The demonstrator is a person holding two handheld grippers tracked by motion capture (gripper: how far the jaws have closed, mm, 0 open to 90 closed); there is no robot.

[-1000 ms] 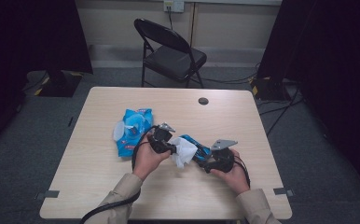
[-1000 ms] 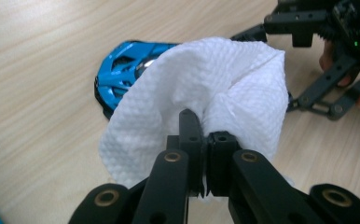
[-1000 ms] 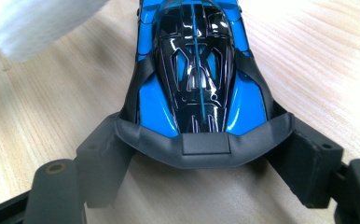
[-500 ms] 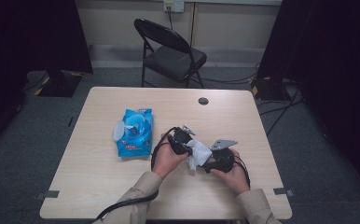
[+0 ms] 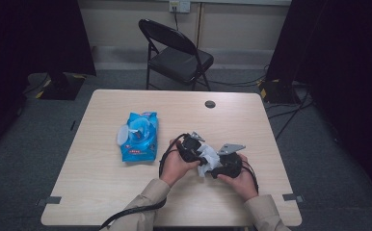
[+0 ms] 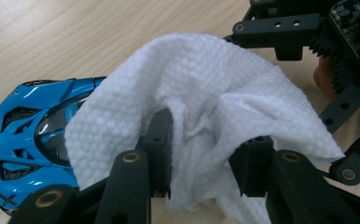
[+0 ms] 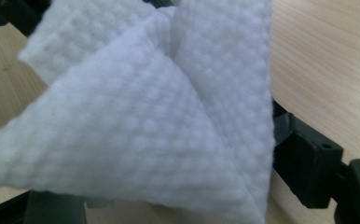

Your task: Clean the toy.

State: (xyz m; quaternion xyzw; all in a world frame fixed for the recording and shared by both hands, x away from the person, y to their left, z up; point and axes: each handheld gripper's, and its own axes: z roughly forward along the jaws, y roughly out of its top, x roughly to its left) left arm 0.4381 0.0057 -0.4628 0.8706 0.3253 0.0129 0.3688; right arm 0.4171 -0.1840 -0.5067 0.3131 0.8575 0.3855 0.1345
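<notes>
White dimpled wipe [image 6: 192,107] crumpled over blue toy car [image 6: 26,123], left gripper [image 6: 208,161] fingers pinching it, right gripper [image 5: 225,166] grip unclear.

Seen from above, the pale wooden table [image 5: 102,192] is evenly and softly lit with only faint shadows under the hands, while the room around it falls away into deep darkness at both sides. In the left gripper view the white wipe [image 6: 201,107] is bright and fairly sharp, its dimpled texture clear, and the black fingers [image 6: 157,149] at the bottom are slightly soft. In the right gripper view the wipe [image 7: 136,126] sits very close, blurred and nearly washed out.
</notes>
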